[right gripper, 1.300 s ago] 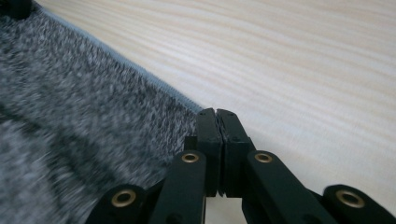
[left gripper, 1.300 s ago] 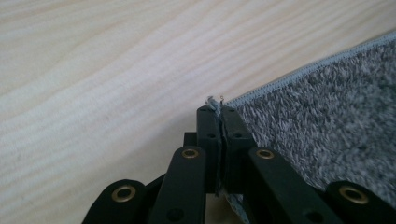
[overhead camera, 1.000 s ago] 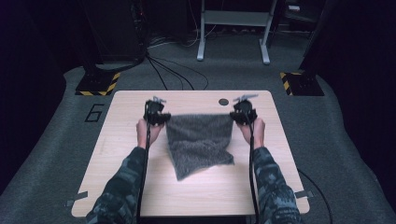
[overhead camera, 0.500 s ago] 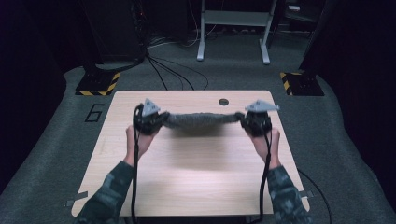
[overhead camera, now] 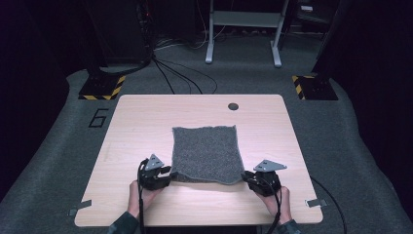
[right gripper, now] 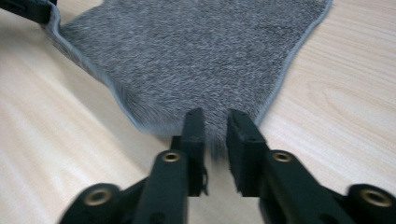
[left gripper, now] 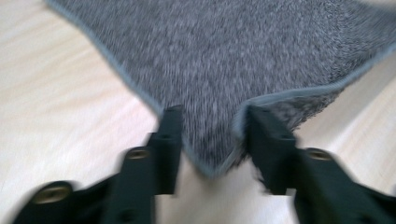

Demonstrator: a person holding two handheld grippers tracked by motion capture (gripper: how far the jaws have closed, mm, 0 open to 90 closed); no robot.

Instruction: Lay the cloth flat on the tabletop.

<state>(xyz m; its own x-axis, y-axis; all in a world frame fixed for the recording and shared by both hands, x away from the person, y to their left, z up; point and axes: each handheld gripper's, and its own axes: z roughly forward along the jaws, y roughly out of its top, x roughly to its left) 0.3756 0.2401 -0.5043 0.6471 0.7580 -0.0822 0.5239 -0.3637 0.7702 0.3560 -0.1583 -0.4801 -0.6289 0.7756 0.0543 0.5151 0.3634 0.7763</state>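
Grey fuzzy square cloth with stitched hem [overhead camera: 207, 152] lies spread flat mid wooden table [overhead camera: 131, 122], near edge toward person. Left gripper [overhead camera: 166, 173] and right gripper [overhead camera: 246, 177] sit at its near corners; jaws have just been opening, parted, corners loose between them, so cloth can stay laid out

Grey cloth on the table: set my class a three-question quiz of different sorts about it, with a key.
1. True or false: the grey cloth lies crumpled in a ball.
2. The left gripper and right gripper are at which cloth edge? A far, B nearest the person, C neither.
3. Fill in: the cloth rests on a wooden ___.
Key: 1 false, spread flat. 2 B; both pairs of jaws have just been opening, a corner between each. 3 table.
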